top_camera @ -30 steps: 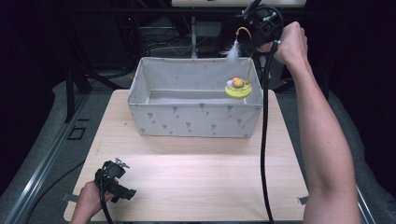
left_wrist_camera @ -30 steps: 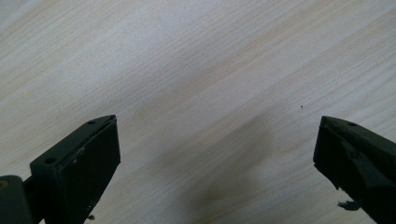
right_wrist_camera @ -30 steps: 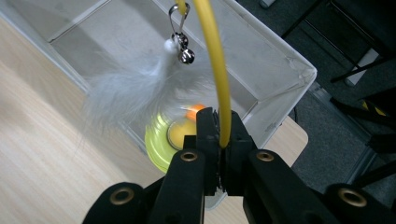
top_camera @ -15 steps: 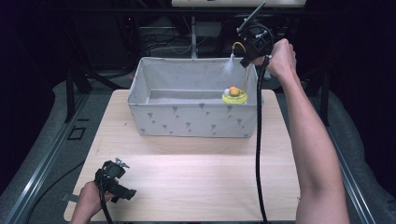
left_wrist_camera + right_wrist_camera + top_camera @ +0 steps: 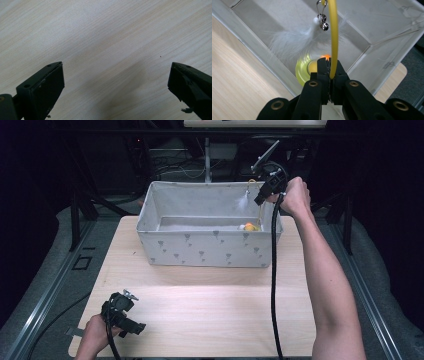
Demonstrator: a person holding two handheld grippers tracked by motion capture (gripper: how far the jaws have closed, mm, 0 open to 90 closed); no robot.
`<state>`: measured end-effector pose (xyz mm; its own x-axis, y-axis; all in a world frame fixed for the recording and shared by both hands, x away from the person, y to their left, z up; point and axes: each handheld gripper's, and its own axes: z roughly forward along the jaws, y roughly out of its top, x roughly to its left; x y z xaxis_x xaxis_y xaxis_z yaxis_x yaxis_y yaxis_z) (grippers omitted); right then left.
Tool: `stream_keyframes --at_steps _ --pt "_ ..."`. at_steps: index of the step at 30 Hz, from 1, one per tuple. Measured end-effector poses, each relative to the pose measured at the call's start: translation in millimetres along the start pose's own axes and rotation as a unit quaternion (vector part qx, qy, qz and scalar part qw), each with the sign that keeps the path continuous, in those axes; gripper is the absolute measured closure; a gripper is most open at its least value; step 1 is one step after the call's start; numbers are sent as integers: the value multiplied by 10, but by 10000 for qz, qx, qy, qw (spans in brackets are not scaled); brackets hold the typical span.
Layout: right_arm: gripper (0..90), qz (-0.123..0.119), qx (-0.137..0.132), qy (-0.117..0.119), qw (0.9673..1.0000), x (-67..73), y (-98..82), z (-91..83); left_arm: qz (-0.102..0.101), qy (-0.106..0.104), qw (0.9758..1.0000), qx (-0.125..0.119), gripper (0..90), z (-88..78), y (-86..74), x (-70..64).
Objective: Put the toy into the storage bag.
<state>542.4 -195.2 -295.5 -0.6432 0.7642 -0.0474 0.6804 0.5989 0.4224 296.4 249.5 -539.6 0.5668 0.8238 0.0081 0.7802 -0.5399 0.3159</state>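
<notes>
A cat toy hangs inside the grey fabric bin (image 5: 200, 251). It has a thin yellow wand (image 5: 333, 37), a white feather (image 5: 292, 41), a small bell (image 5: 323, 25) and a round yellow base (image 5: 302, 69) with an orange ball. In the high view the base (image 5: 250, 226) sits low in the bin's right end, with the feather (image 5: 243, 202) above it. My right gripper (image 5: 329, 62) is shut on the wand and stands over the bin's far right corner (image 5: 263, 195). My left gripper (image 5: 131, 326) rests open at the table's near left corner, with bare wood between its jaws (image 5: 116, 82).
The light wooden table (image 5: 210, 305) stretches in front of the bin. A black cable (image 5: 273, 285) hangs from the right gripper across the table's right side. Dark frames and equipment stand behind the bin.
My right gripper has come down and a little left, lowering the toy's base from rim height deeper into the bin. The left gripper has stayed put.
</notes>
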Motion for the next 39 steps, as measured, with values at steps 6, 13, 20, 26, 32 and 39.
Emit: stream_keyframes --at_steps 6,13,20,26,32,39 --pt "882 62 84 39 9999 -23 -68 104 6 -10 10000 -3 7 1 1 -3" --pt "882 160 158 71 9997 -74 -164 166 11 -6 10000 2 8 3 5 -8" --pt "882 275 240 77 9993 -127 -280 242 5 -5 10000 3 8 4 5 -9" --pt "882 309 295 112 9990 -137 -341 273 0 -1 10000 6 8 4 4 -8" --pt "881 398 416 138 9982 -174 -431 356 10 -6 10000 8 8 5 5 -13" --pt "881 530 562 141 9969 -232 -532 479 6 -1 10000 6 8 8 8 -17"
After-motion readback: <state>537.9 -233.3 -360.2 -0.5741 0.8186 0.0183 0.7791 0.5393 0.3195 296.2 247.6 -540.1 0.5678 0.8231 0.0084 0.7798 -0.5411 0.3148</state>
